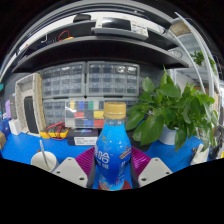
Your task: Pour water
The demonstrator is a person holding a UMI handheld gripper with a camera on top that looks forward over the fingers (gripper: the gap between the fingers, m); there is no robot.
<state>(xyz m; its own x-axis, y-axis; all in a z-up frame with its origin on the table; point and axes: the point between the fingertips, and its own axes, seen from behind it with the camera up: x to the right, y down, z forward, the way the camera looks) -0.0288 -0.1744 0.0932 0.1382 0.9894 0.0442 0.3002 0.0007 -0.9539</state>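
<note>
holding a bottle point(113, 150) tight, the jaws of the gripper point(113, 172) pinch it from both sides, with the pink pads point(143, 160) pressed on its blue label. the bottle stands straight up between the fingers. it has a yellow cap on top, and the cap looks like it is on.

just beside the bottle, off to one side and lower down, a small white cup point(43, 158) sits on the blue worktop point(20, 148). this is likely where the water should go. on the other side of the bottle is a big green plant point(175, 108). far behind the bottle are shelves with little drawers point(88, 80).

to pour well, i think the bottle should be moved over the cup first, then tipped slowly so the water does not splash. the grip should stay firm so the bottle does not slip. if the cap is really shut, no water can come out until it is off.
</note>
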